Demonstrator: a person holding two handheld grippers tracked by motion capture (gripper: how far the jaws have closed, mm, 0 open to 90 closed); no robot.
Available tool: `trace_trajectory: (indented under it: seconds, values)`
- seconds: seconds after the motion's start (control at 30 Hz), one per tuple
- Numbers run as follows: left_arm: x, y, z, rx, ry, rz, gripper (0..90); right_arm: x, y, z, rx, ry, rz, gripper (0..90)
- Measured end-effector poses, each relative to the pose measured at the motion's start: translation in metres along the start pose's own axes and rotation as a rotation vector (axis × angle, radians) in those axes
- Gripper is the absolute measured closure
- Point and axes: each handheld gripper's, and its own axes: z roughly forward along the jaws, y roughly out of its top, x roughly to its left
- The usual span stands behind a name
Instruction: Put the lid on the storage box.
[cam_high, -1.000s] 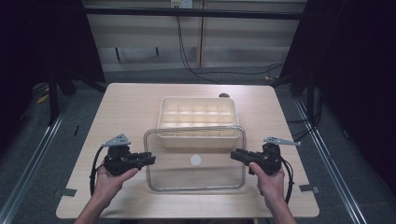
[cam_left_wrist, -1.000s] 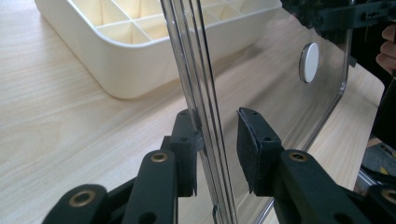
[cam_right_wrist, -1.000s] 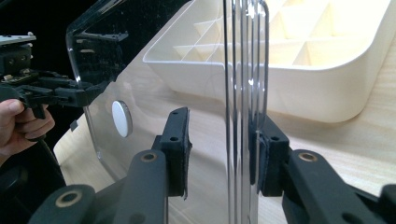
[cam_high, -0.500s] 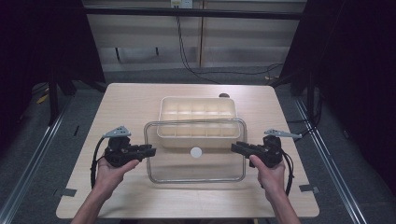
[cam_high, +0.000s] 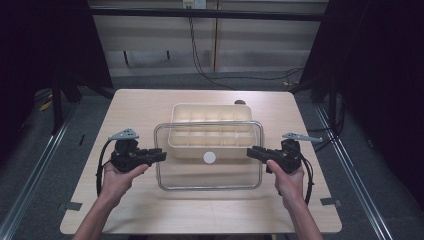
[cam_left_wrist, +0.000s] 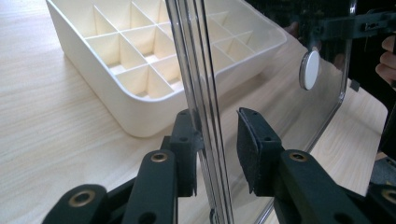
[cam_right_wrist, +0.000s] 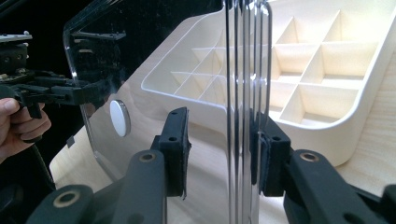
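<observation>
A clear rectangular lid (cam_high: 210, 176) with a white round disc (cam_high: 209, 157) hangs level above the table, its far half over a cream compartment box (cam_high: 210, 116). My left gripper (cam_high: 159, 155) is shut on the lid's left rim and my right gripper (cam_high: 251, 151) on its right rim. In the left gripper view the lid's edge (cam_left_wrist: 196, 70) runs between the jaws of the left gripper (cam_left_wrist: 215, 140), with the box (cam_left_wrist: 140, 60) behind it. The right gripper view has the rim (cam_right_wrist: 243, 70) between the pads of the right gripper (cam_right_wrist: 222, 140), and the box (cam_right_wrist: 303, 88) beyond.
The light wooden table (cam_high: 140, 110) carries the box near its middle back. A small dark object (cam_high: 240, 102) sits just behind the box. Metal rails (cam_high: 45, 150) flank the table, and cables (cam_high: 200, 60) lie on the floor behind it.
Both grippers have carried the lid away from the person and slightly up. It lay in front of the box and now overlaps the box's near half.
</observation>
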Motion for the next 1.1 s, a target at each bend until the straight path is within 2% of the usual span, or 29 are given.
trace_trajectory:
  seconds: [0.1, 0.33, 0.63, 0.93, 1.03, 1.1]
  values:
    - [0.002, 0.004, 0.002, 0.002, 0.003, 0.001, 69.0, -0.002, 0.004, 0.001, 0.002, -0.007, -0.006, 62.1]
    - [0.001, 0.015, 0.002, -0.009, 0.01, 0.007, 69.1, -0.006, 0.012, 0.002, -0.013, -0.006, 0.013, 61.3]
    - [0.006, 0.03, 0.004, -0.013, 0.017, 0.016, 69.0, -0.006, 0.025, 0.004, -0.03, -0.016, -0.001, 61.2]
    - [0.011, 0.047, 0.011, -0.003, 0.034, 0.013, 69.0, -0.018, 0.035, 0.012, -0.038, -0.02, 0.035, 60.5]
    - [0.014, 0.051, 0.011, -0.004, 0.042, 0.015, 68.9, -0.02, 0.039, 0.015, -0.038, -0.019, 0.032, 60.4]
    - [0.016, 0.052, 0.012, -0.011, 0.045, 0.001, 68.9, -0.02, 0.042, 0.017, -0.038, -0.019, 0.027, 60.3]
